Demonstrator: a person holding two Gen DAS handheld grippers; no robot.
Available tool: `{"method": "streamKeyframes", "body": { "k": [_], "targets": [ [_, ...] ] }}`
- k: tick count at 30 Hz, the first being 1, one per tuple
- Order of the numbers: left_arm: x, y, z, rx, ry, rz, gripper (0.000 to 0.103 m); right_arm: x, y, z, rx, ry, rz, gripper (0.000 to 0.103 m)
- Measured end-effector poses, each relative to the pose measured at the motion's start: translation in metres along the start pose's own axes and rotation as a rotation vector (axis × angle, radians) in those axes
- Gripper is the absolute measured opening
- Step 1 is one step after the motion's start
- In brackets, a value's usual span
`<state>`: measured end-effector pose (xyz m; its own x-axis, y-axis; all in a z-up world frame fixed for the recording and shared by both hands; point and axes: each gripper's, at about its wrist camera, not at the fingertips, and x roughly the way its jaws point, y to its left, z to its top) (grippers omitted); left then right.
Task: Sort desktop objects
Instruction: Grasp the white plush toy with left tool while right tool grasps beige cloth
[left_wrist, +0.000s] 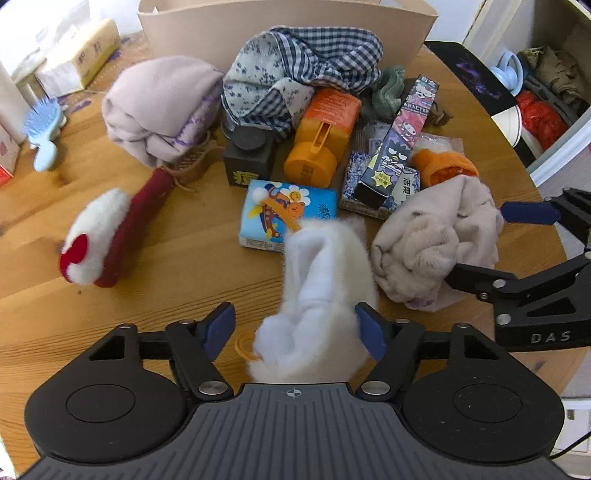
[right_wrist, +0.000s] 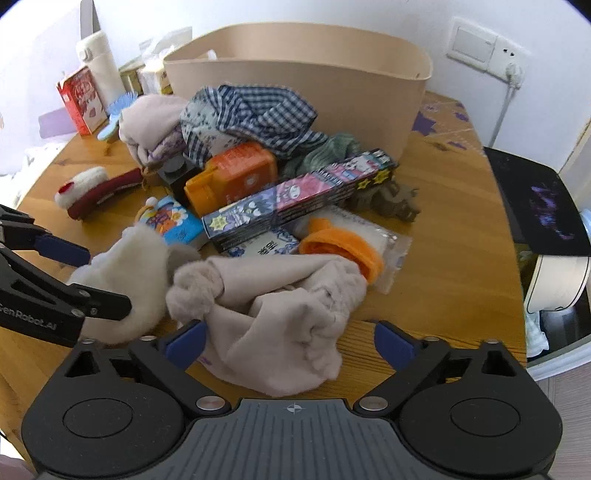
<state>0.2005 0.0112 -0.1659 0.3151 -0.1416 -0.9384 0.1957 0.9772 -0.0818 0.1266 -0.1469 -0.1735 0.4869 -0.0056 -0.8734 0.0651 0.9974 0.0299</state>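
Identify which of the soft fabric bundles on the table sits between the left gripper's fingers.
The fluffy white one, nearest the camera, between the left gripper pads. The beige bundle lies beside it; the lilac one is farther back.

Not much you can actually read here. Your right gripper has "DAS" in pale capitals on its black body, seen from the left wrist view. Your left gripper shows "GenRobot.AI" in small white letters along its black arm in the right wrist view. The long cartoon box has "CHARACTER" partly readable on a band near its upper end, first letters cut off. The blue tissue pack, the blue-and-white packet under the cartoon box and the black jar all carry Chinese characters, too small or blurred to make out.
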Motion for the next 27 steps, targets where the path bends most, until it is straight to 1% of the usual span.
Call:
{"method": "streamKeyframes", "body": {
  "k": [2,4,5,6,7,9,10,12,13,14,18,21,27],
  "targets": [
    [0.004,0.002,0.001,-0.011,0.008,-0.024,0.067,0.005,0.001,0.000,0.006,0.007,0.001,0.093],
    [0.007,0.000,0.003,-0.010,0.011,-0.037,0.061,0.009,0.001,0.001,0.015,0.019,-0.001,0.088],
    [0.009,-0.001,0.003,-0.007,0.012,-0.041,0.056,0.011,0.001,0.001,0.019,0.024,0.003,0.082],
    [0.010,-0.002,0.004,-0.004,0.013,-0.050,0.048,0.012,0.001,0.001,0.022,0.031,0.007,0.075],
    [0.010,-0.004,0.004,-0.001,0.014,-0.061,0.044,0.014,0.002,0.001,0.025,0.039,0.008,0.071],
    [0.009,-0.009,0.005,0.018,0.015,-0.069,0.035,0.015,0.002,-0.001,0.031,0.045,0.007,0.053],
    [0.008,-0.011,0.004,0.033,0.011,-0.067,0.033,0.015,0.001,-0.001,0.038,0.044,0.011,0.049],
    [0.007,-0.016,0.003,0.057,0.000,-0.057,0.026,0.013,0.000,-0.003,0.049,0.039,0.028,0.031],
    [0.006,-0.017,0.002,0.062,-0.005,-0.055,0.023,0.011,0.000,-0.004,0.049,0.038,0.028,0.029],
    [0.005,-0.018,0.002,0.065,-0.006,-0.060,0.019,0.010,0.000,-0.004,0.047,0.035,0.026,0.025],
    [0.001,-0.020,-0.001,0.072,-0.007,-0.064,0.013,0.002,-0.002,-0.007,0.052,0.026,0.038,0.019],
    [-0.005,-0.021,-0.002,0.057,-0.010,-0.063,0.012,-0.007,-0.004,-0.008,0.046,0.014,0.059,0.016],
    [-0.027,-0.020,-0.006,0.033,-0.033,-0.059,0.011,-0.027,-0.009,-0.002,0.020,-0.025,0.092,0.014]
  ]
}}
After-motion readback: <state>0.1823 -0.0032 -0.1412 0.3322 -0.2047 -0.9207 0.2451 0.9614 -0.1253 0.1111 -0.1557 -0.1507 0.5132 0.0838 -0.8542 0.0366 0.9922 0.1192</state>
